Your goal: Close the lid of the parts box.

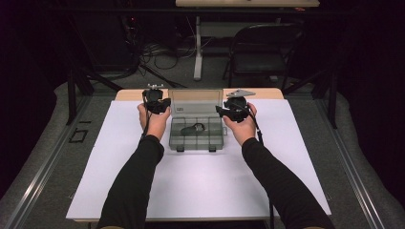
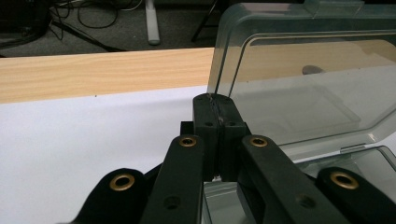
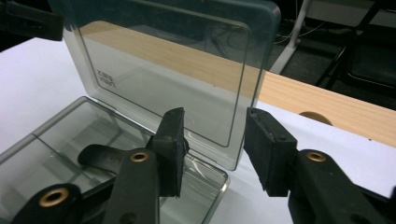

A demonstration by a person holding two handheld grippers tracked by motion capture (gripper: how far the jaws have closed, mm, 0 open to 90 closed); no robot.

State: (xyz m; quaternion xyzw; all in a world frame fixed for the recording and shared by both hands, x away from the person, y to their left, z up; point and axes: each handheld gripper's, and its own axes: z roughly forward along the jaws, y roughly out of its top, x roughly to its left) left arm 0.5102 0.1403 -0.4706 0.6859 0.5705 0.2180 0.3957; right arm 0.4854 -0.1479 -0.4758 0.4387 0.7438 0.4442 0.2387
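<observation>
A clear grey compartment box (image 1: pixel 179 142) sits mid-table with its lid (image 1: pixel 197 100) standing upright. A dark curved object (image 1: pixel 193 129) lies in one compartment and appears as a dark curved object (image 3: pixel 99 156) behind my right jaw. My left gripper (image 1: pixel 155 102) is at the lid's left edge. In the left gripper view its jaws (image 2: pixel 215 100) are pressed together where the lid (image 2: pixel 303 79) edge runs into their seam. My right gripper (image 1: pixel 228 111) is open, with the lid's (image 3: pixel 163 70) right edge between its jaws (image 3: pixel 212 135), touching neither.
White sheet (image 1: pixel 143 181) covers the wooden table (image 1: pixel 129 94); a bare wood strip runs along the far edge. A folding chair (image 1: pixel 262 52), table leg (image 1: pixel 197 47) and floor cables (image 1: pixel 153 55) lie beyond. The person's forearms enter from below.
</observation>
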